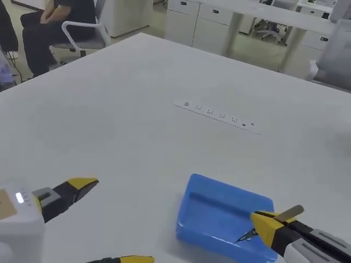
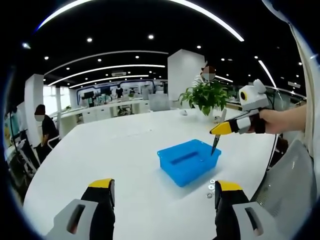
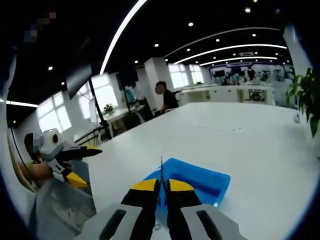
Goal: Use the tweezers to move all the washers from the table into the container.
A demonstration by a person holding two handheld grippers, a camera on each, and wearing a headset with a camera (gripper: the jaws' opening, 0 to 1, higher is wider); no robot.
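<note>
Tweezers (image 3: 161, 172) pinched in right claw (image 3: 160, 185), tips over blue container (image 1: 203, 233) just ahead. Left claw (image 2: 165, 184) spread, empty; washers (image 2: 210, 188) on table (image 1: 137, 126) just before its right jaw. Calls for lowering tips flat, squeezing one washer gently.

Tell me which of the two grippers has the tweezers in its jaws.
The right gripper: its jaws are shut on the tweezers, above the blue container. The left gripper has its jaws wide apart, holding nothing.
</note>
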